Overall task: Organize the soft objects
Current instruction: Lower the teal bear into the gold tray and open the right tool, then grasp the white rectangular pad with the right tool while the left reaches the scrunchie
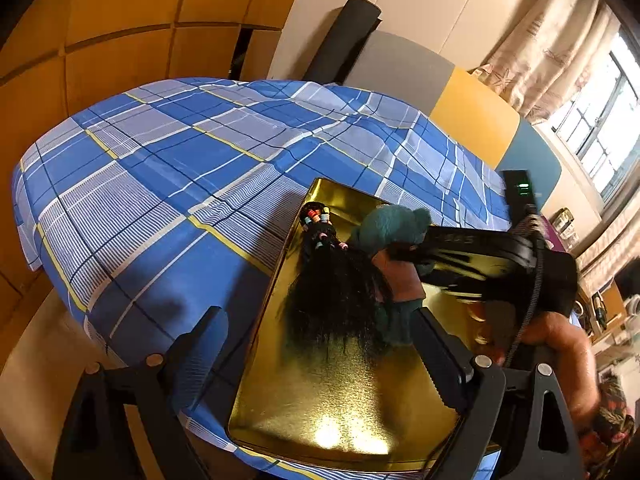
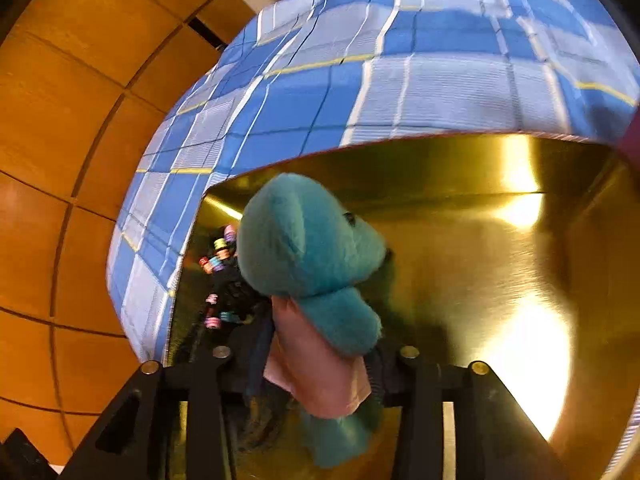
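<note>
A teal plush toy [image 2: 308,252] in a pink top [image 2: 320,376] sits inside a shiny gold tray [image 2: 500,264] on the bed. My right gripper [image 2: 312,364] is shut on the teal plush toy at its pink middle; it also shows in the left wrist view [image 1: 404,258] reaching in from the right. A black long-haired doll [image 1: 336,300] with coloured beads [image 1: 316,216] lies in the tray [image 1: 340,396] left of the plush [image 1: 390,224]. My left gripper [image 1: 320,340] is open above the tray's near end, fingers apart and holding nothing.
The bed has a blue plaid cover [image 1: 168,168]. Orange wooden wardrobe panels [image 1: 100,20] stand behind and left. A grey, yellow and blue headboard [image 1: 472,116] and a curtained window [image 1: 600,120] are at the right. A black device with a green light [image 1: 520,190] stands by the headboard.
</note>
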{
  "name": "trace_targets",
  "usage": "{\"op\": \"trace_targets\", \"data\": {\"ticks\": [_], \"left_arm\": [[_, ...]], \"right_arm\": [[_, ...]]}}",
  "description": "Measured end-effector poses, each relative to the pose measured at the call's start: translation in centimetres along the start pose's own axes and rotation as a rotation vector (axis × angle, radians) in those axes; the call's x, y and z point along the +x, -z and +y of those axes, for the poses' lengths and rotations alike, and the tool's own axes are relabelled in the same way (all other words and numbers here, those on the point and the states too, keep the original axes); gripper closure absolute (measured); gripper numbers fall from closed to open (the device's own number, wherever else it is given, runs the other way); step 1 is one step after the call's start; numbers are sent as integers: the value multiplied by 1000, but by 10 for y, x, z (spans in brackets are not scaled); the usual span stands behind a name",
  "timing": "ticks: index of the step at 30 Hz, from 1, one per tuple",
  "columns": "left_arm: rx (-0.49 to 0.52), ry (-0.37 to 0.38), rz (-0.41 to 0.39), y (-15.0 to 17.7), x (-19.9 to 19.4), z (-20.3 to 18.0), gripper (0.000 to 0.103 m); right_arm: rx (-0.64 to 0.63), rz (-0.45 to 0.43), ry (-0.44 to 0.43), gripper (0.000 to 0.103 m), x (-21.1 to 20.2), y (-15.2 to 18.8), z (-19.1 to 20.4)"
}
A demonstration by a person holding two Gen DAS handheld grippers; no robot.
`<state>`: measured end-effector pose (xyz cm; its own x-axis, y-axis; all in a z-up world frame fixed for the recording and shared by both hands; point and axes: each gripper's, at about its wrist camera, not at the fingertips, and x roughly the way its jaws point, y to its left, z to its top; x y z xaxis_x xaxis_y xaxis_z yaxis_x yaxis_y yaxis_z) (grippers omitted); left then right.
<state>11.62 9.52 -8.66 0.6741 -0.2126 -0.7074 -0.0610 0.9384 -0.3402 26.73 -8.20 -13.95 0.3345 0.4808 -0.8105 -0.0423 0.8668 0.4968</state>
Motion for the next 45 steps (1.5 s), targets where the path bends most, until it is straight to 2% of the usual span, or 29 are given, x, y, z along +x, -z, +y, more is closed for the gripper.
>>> {"op": "trace_targets", "data": {"ticks": [2,12,17,22,26,30,32,34,41,45], "left_arm": [[5,2,4,1,1,-1,10],[65,23,13,11,2,-18,10],[102,56,23,18,1,-31,7],[152,114,69,31,5,-51,6],[214,156,90,43,4,-71,4],[291,203,88,58,-2,-97,3],[317,229,93,66,-4,-110,3],[343,265,107,75,-6,-123,3],[479,326,135,102,-8,-179,3],[522,347,150,109,-7,-207,3]], "right_arm": [[-14,-53,21,53,-16,3,-3],[-218,-199,133,52,-81,23,14],[-319,-248,197,52,-112,51,22],[-379,-278,267,52,-143,82,7],[-347,-274,303,52,-165,102,-25],[-262,-260,337,50,-187,116,-72],[-206,-253,366,43,-197,121,-100],[-133,-243,391,41,-207,126,-133],[60,-237,484,41,-238,140,-226],[145,-270,563,41,-267,142,-277]]}}
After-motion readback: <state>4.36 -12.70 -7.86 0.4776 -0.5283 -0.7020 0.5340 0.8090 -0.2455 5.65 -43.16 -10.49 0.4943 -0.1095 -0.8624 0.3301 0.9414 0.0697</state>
